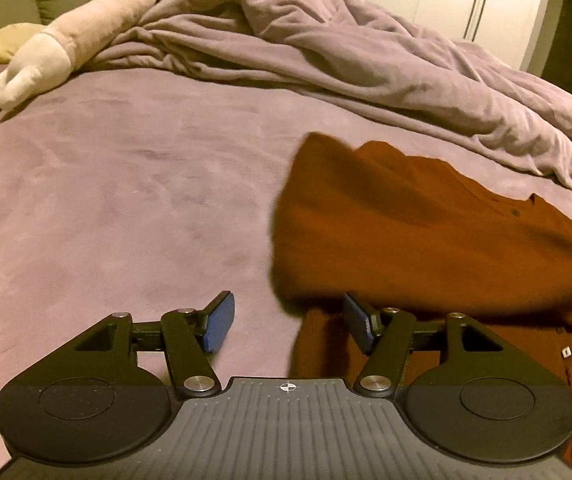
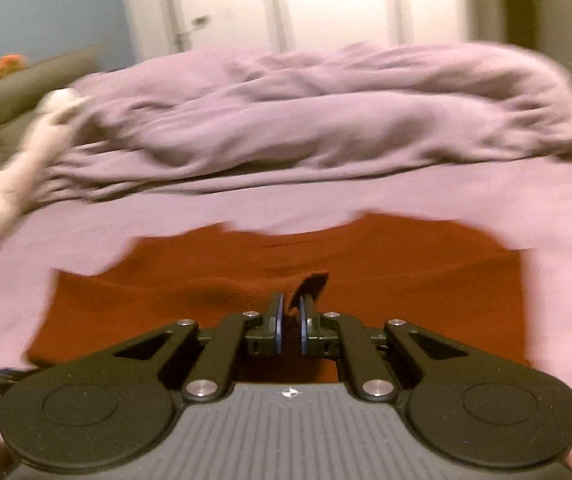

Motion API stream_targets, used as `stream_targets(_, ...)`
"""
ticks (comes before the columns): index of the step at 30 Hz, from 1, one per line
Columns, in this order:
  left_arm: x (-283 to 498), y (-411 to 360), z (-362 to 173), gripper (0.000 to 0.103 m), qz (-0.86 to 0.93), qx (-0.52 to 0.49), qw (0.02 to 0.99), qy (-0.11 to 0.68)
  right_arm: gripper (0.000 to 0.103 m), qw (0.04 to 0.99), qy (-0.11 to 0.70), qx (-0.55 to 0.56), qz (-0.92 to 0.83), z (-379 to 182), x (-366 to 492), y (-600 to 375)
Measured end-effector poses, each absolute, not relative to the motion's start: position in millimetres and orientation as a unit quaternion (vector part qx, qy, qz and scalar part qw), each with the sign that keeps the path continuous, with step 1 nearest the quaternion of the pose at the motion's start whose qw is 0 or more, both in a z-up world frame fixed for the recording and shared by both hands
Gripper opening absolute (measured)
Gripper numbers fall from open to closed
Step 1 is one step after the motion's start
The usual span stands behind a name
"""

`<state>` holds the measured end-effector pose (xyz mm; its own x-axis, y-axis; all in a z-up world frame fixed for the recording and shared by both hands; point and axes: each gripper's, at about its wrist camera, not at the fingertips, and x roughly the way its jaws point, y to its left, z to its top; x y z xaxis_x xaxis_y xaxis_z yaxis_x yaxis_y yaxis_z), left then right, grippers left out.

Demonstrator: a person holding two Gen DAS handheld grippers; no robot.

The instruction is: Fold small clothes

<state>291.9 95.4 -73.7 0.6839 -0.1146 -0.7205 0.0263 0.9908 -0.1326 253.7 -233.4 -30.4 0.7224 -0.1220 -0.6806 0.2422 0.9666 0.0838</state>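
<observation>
The right gripper (image 2: pixel 290 312) was clamped on a fold of the rust garment (image 2: pixel 246 292), which lay on the bed (image 2: pixel 546 208) at its 12 o'clock. The left gripper (image 1: pixel 286 322), jaws wide and empty, should grip the edge at its 3 o'clock before folding.

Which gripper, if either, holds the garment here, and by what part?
The right gripper pinches a ribbed edge of the rust-orange garment. The left gripper is open and holds nothing.
</observation>
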Motion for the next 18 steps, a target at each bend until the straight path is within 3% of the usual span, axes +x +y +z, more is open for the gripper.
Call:
stream_targets(4, 304.9, 80.6, -79.4, 0.066, -0.042, -0.035, 0.913, 0.403, 0.010, 0.894, 0.408, 0.159, -0.097, -50.4, 248.3, -273.0)
stream_targets(9, 308.2, 76.6, -80.6, 0.067, -0.039, -0.028, 0.914, 0.402, 0.039, 0.883, 0.415, 0.210, -0.069, -66.3, 253.1, -285.4)
stream_targets(13, 308.0, 74.1, -82.5, 0.069, -0.035, -0.020, 0.914, 0.404, 0.041, 0.866, 0.432, 0.248, -0.044, -84.7, 270.4, -281.7)
stream_targets(14, 308.1, 73.1, -82.5, 0.069, -0.034, -0.018, 0.914, 0.403, 0.038, 0.868, 0.432, 0.241, -0.040, -86.7, 276.2, -277.0)
stream_targets(16, 308.8, 72.5, -82.6, 0.071, -0.033, -0.016, 0.914, 0.403, 0.011, 0.875, 0.430, 0.219, -0.026, -87.5, 281.6, -268.8)
stream_targets(17, 308.9, 72.8, -82.6, 0.071, -0.032, -0.016, 0.914, 0.403, 0.002, 0.881, 0.426, 0.203, -0.026, -84.8, 282.4, -264.2)
stream_targets(18, 308.9, 73.0, -82.6, 0.073, -0.032, -0.018, 0.914, 0.403, 0.000, 0.888, 0.421, 0.183, -0.027, -81.2, 282.1, -260.3)
